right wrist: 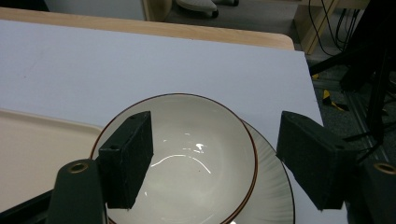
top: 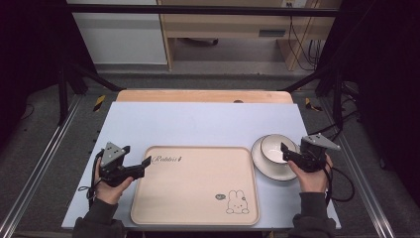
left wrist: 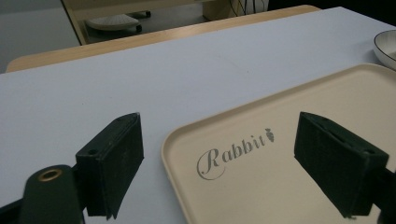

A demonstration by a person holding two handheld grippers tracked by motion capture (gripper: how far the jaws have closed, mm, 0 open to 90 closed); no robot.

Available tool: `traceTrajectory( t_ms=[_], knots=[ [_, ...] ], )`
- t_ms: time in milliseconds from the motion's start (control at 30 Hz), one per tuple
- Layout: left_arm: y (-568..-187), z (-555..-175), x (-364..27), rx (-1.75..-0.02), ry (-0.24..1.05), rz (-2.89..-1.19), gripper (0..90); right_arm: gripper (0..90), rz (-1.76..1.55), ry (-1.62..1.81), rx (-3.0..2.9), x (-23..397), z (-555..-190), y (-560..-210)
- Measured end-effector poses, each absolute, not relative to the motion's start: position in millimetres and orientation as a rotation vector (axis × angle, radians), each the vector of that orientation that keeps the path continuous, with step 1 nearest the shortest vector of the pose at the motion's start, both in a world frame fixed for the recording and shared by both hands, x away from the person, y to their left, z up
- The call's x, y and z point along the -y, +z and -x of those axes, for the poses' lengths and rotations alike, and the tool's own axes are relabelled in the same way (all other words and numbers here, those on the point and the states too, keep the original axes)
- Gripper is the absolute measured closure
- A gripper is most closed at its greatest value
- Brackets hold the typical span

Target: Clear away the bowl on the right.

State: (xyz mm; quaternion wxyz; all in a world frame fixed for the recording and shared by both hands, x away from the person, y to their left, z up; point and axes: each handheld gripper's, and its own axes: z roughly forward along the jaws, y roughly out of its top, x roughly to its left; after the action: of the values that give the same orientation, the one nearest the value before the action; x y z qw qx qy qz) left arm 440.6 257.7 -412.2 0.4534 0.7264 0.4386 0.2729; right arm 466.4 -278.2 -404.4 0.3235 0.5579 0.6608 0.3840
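A: Your right hand-held gripper [top: 289, 152] sits over the near edge of the bowl [top: 275, 148], which rests inside the plate [top: 273, 163] just to the right of the tray [top: 195, 186]. What's the plan?

B: Judging by the right gripper view, your jaws stand wide open on either side of the bowl [right wrist: 182, 158], holding nothing. You look lined up to take its rim, probably because the bowl stacked on the plate [right wrist: 271, 196] has to come off first.

A: And the left hand-held gripper [top: 138, 166]?

B: Also wide open and empty. It's low at the tray's far-left corner, one jaw over the worktop [left wrist: 140, 70], the other over the tray [left wrist: 261, 172] by the "Rabbit" lettering [left wrist: 233, 149]. That straddle suggests you mean to pinch the raised rim and steady the tray.

A: Is the tray ready?

B: It lies flat and bare near the worktop's front edge, so there's room for the dishes.
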Motion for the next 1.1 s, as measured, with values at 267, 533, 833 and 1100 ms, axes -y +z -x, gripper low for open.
traceTrajectory(
  t_ms=[267, 533, 833, 1100],
  knots=[
    [-412.3, -441.0, -258.6, -1.087, 0.678, -1.794, 15.4, 28.2, -1.496, 0.970, -1.737, 281.9, -477.8, -398.9],
    [-413.6, -441.8, -258.7, -1.090, 0.678, -1.799, 15.4, 29.7, -1.571, 0.929, -1.742, 284.3, -498.4, -401.1],
    [-416.8, -442.6, -256.8, -1.086, 0.673, -1.811, 15.2, 30.2, -1.582, 0.862, -1.787, 285.2, -510.4, -412.7],
    [-416.8, -442.5, -257.0, -1.086, 0.675, -1.810, 15.1, 34.4, -1.607, 0.872, -1.808, 288.2, -509.5, -416.9]
  ],
)
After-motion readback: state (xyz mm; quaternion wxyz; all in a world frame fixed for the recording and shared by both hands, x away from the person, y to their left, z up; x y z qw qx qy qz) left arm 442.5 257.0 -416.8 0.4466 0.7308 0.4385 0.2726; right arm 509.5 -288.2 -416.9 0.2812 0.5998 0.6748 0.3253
